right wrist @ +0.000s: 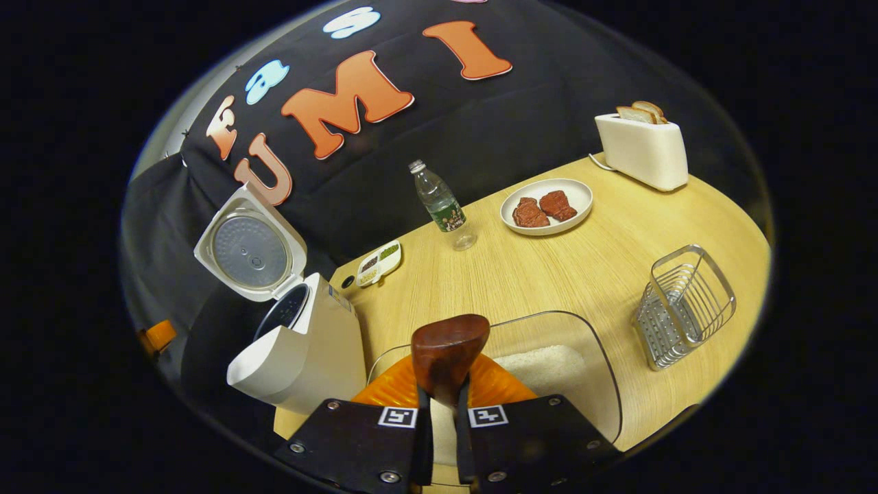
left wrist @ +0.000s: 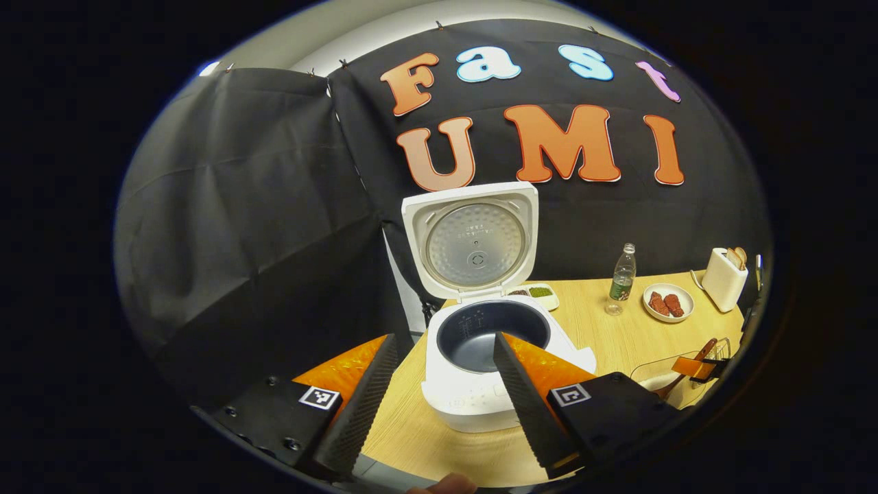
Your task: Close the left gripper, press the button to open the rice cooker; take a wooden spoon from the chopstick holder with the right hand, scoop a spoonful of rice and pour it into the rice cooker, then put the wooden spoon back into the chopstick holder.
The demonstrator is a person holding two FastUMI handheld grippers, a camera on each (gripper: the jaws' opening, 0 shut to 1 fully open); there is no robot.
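The white rice cooker (left wrist: 473,391) stands open, lid (left wrist: 473,240) upright and the dark inner pot (left wrist: 490,333) bare. My left gripper (left wrist: 446,339) hovers just in front of it, open, with nothing between its fingers. My right gripper (right wrist: 442,405) is shut on the wooden spoon (right wrist: 449,353), whose rounded brown head sticks up over the glass bowl (right wrist: 603,363) of white rice (right wrist: 542,367). The spoon's handle is hidden between the fingers. The wire chopstick holder (right wrist: 682,305) stands to the right of the bowl. In the left gripper view, the right gripper (left wrist: 699,367) and spoon (left wrist: 705,348) sit over the bowl (left wrist: 651,374).
On the wooden table (right wrist: 549,274) stand a plastic bottle (right wrist: 439,202), a plate with red meat pieces (right wrist: 547,206), a white toaster with bread (right wrist: 641,147) and a small divided dish (right wrist: 379,262). The rice cooker (right wrist: 302,336) sits left of the bowl, near the table's edge.
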